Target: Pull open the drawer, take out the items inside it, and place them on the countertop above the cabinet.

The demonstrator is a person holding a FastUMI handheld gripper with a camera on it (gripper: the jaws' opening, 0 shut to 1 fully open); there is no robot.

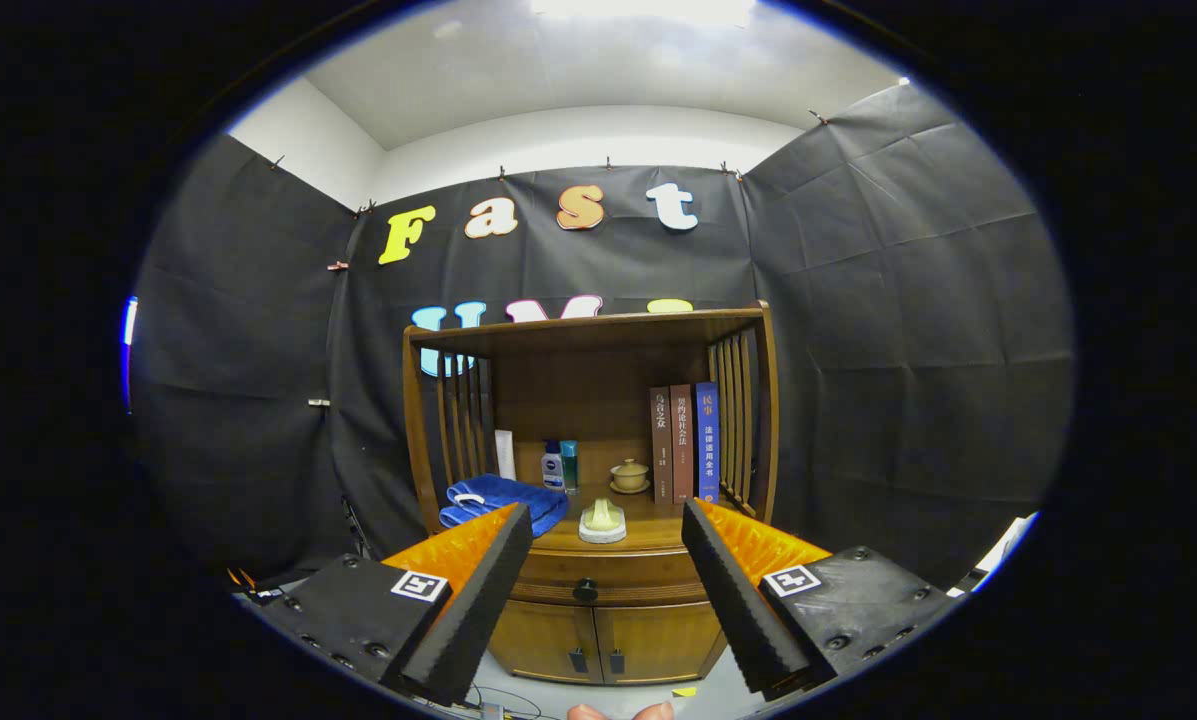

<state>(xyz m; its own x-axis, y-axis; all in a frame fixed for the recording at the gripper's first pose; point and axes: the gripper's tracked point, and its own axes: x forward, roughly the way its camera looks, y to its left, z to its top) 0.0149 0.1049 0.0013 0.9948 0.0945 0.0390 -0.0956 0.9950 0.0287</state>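
Drawer (598, 568) beyond parted fingers (478, 590)

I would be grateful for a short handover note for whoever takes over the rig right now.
Tool: open, holding nothing, fingers spread apart and aimed at the cabinet from a distance.
Drawer: shut, its dark knob between the fingers and beyond them, untouched. Its contents are hidden.
Countertop: already carries a blue towel, a pale dish, two bottles, a small lidded cup and three upright books.
Done: nothing yet.
Left: move in, grip the knob, pull the drawer open, lift the items out, set them on a bare part of the countertop.
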